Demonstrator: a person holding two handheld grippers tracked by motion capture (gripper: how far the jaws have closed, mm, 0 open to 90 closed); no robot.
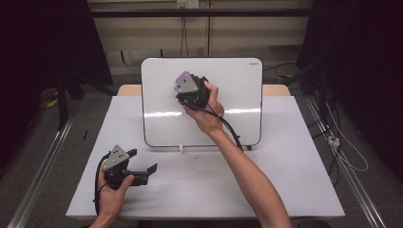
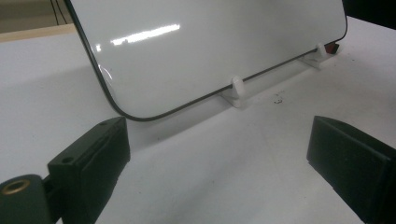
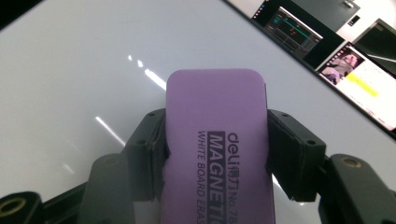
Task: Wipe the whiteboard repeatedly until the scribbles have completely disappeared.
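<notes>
One whiteboard [image 1: 237, 95], one purple eraser [image 3: 217, 140] clamped in right gripper [image 3: 215, 154], left gripper [image 2: 219, 158] wide open, empty

Glossy board, soft eraser, matt surface

Your whiteboard [image 1: 228, 90] is smooth and glossy — it throws back streaks of light. The purple eraser [image 3: 217, 140] looks soft and matt, dented where the black matt plastic fingers [image 3: 147, 154] press it — the white surface [image 1: 285, 180] is dull.
</notes>
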